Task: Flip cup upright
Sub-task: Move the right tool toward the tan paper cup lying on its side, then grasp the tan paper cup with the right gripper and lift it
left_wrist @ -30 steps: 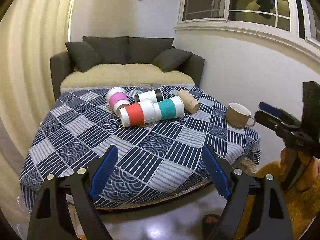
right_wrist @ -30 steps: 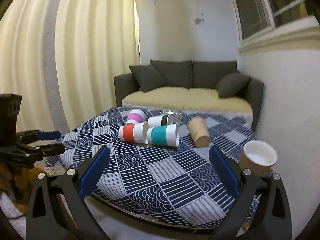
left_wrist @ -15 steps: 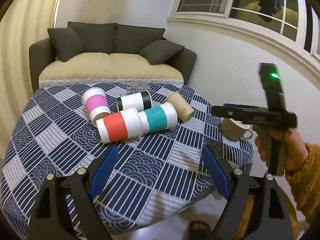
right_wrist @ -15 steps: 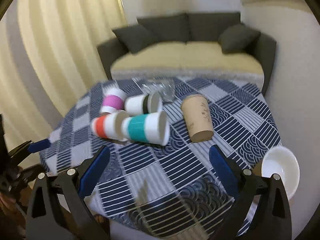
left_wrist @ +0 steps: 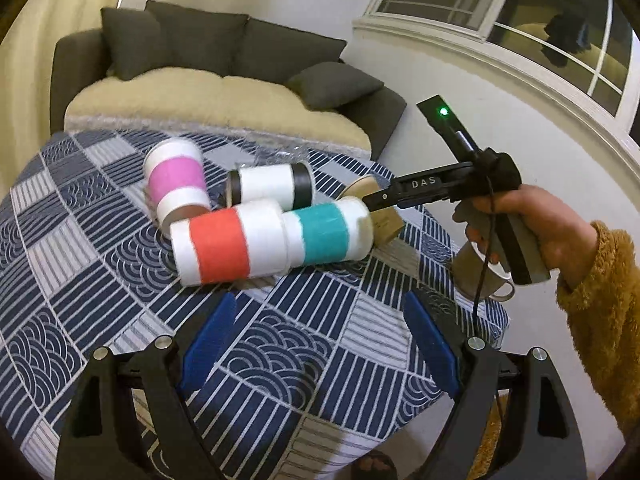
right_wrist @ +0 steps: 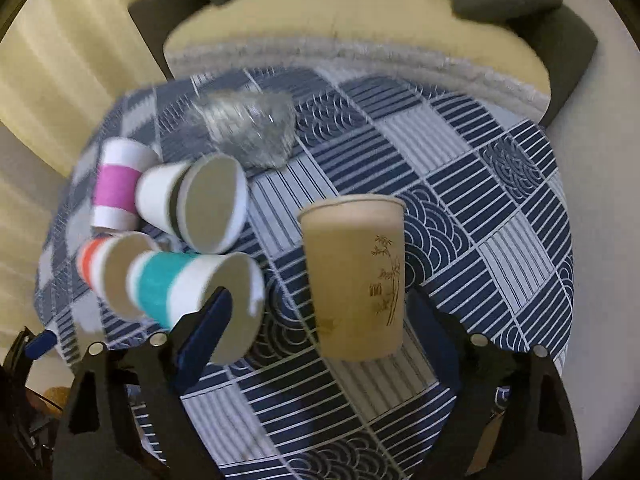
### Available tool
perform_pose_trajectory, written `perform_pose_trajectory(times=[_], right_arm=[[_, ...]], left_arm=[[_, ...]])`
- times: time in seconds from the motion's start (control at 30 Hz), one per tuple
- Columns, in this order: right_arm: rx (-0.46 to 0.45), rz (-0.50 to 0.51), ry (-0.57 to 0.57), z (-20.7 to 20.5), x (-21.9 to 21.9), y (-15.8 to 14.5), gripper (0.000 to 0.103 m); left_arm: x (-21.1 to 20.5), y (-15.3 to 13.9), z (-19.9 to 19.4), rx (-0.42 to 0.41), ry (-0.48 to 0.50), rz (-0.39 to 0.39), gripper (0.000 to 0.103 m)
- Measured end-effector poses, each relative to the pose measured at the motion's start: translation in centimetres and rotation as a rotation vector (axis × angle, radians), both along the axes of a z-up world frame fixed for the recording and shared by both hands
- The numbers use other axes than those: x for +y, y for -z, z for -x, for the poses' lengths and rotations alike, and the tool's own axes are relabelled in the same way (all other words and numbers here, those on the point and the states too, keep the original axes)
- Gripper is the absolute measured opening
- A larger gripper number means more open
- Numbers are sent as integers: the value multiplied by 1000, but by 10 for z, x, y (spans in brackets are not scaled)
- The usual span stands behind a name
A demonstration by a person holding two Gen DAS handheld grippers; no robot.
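Several cups lie on their sides on the blue patterned tablecloth (left_wrist: 280, 344). A brown paper cup (right_wrist: 356, 280) with a bamboo print lies between my right gripper's (right_wrist: 320, 336) open blue fingers, which do not touch it. To its left lie a teal-banded cup (right_wrist: 188, 288), a red-banded cup (right_wrist: 100, 264), a black-banded cup (right_wrist: 200, 204) and a pink-banded cup (right_wrist: 114, 184). In the left wrist view the right gripper (left_wrist: 420, 192) reaches over the brown cup (left_wrist: 380, 220). My left gripper (left_wrist: 320, 348) is open and empty above the tablecloth, short of the red cup (left_wrist: 224, 248) and teal cup (left_wrist: 324, 236).
A beige mug (left_wrist: 480, 276) stands upright near the table's right edge, behind the right hand. A clear plastic cup (right_wrist: 244, 128) lies at the table's far side. A grey sofa (left_wrist: 224, 80) with a cream cover stands behind the table. A wall runs along the right.
Both grippers have moved forward and lower over the table. The right gripper has come down around the brown cup. The left gripper has closed in on the red and teal cups.
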State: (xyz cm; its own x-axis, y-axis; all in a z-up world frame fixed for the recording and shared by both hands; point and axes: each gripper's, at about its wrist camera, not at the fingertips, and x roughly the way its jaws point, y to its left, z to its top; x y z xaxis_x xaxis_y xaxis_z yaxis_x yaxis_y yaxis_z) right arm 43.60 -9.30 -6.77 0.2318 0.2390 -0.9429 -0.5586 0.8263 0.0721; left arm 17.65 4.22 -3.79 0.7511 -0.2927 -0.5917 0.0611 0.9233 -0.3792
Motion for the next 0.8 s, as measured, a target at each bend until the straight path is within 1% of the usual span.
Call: perform_pose_trajectory(times=[0.07,0.17,0.23,0.27,0.3,0.4,0.47,0.63,0.8], right_arm=[[9,27,-2,-6,3,7,85],[34,51,2,-13,5,17,83],[57,50,15,-18,4,23,75],[69,34,16,-19,4,23,62],[84,23,23,-21,2,24,59],[89,42,26,-18,0,22,59],[101,23,40,-15,-6,15,59],[123,-62,98,-6,-28,-9,59],[146,-169,130,21,-45,-33,59]], left_arm=[[7,5,1,12,-5,23,84],[13,9,1,19,-22,22,84],[17,11,0,21,-27,30,84],[18,10,0,18,-26,40,84],[19,10,1,14,-23,44,84],[20,10,2,10,-22,42,84],[20,9,3,4,-26,39,84],[21,9,8,-4,-33,45,84],[25,9,14,4,-47,63,84]])
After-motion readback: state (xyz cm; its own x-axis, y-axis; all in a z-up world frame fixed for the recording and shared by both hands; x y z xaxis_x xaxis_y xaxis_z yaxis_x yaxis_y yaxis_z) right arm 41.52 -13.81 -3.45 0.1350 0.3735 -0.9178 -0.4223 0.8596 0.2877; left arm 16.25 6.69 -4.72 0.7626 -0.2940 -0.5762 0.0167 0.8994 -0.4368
